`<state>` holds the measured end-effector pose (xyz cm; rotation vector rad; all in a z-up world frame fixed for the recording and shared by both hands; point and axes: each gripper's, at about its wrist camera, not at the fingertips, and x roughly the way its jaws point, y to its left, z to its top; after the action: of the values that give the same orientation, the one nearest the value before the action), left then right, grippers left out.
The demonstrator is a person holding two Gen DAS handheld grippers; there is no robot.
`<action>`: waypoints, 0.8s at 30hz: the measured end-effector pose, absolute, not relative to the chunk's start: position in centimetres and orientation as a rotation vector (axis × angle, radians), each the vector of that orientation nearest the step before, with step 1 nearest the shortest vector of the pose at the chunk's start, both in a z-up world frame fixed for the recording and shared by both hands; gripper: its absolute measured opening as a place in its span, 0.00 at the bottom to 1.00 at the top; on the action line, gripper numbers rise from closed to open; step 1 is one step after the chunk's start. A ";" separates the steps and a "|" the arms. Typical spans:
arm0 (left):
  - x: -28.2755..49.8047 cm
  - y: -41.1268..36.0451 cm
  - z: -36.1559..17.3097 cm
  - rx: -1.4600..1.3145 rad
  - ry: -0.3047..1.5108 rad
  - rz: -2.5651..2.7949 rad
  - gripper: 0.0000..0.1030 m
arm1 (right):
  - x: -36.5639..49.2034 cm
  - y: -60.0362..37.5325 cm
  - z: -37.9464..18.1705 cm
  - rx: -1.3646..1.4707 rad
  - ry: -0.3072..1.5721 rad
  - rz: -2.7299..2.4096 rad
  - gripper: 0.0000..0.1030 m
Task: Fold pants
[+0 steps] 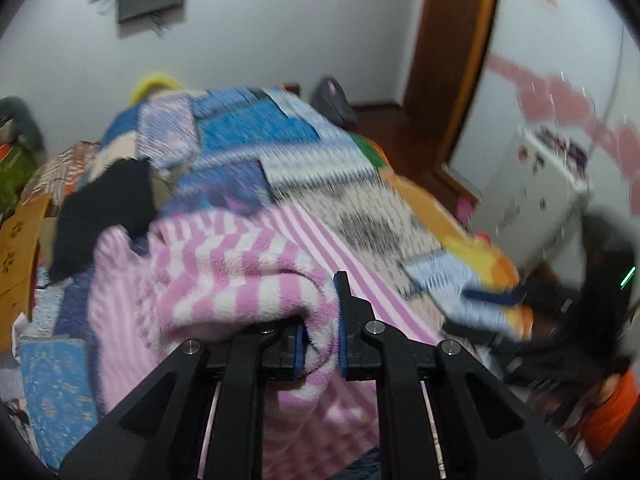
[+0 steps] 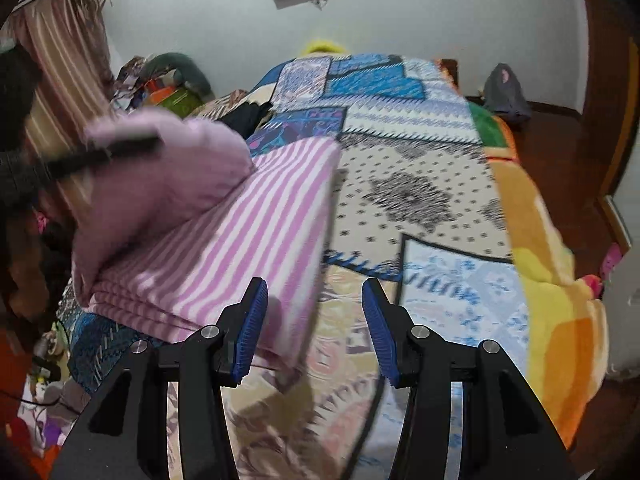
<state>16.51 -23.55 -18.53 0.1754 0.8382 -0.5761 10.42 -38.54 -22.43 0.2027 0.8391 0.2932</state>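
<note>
While the left claw [image 1: 320, 320] pinches a thick bunch of the pink and white striped pants [image 1: 240, 280], the right claw [image 2: 314, 332] is wide open and holds nothing. The pants are fluffy, and a fold of them is squeezed tight between the blue pads [image 1: 300, 348] of the left claw.

Seen from the right wrist, the pants [image 2: 240, 232] lie on the bed [image 2: 440, 280], spread flat in a long strip, with one end lifted up in a soft lump. The near corner of the pants sits just in front of the open claw's left finger, and I cannot tell if they touch. The bare quilt shows between the two fingers.

The bed is covered by a patchwork quilt [image 2: 400, 140] of blue, white and black squares. An orange and yellow blanket [image 2: 552, 280] runs along the bed's right edge.

Past the pants, a black cloth [image 1: 104, 208] lies on the bed near its left side. Farther on, at the far end of the bed, a yellow thing [image 2: 322, 46] peeks up. A grey bag [image 2: 506, 94] sits on the floor by the bed's far right corner. Striped curtains [image 2: 68, 60] hang far off to the bed's left. Both views are a bit blurry.
</note>
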 end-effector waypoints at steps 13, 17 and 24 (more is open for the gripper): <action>14.7 -21.9 -20.0 0.135 0.950 -0.615 0.18 | 9.2 -40.0 -20.4 0.226 0.781 0.260 0.44; 14.3 -18.8 -17.2 0.130 0.887 -0.550 0.18 | 9.3 -39.0 -20.3 0.215 0.779 0.284 0.44; 18.4 -11.7 -15.2 0.145 0.839 -0.356 0.29 | 10.0 -36.6 -21.1 0.193 0.813 0.333 0.44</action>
<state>18.39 -11.71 -15.21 0.1450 0.8388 -0.3558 9.96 -36.63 -21.07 0.1925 0.8134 0.3330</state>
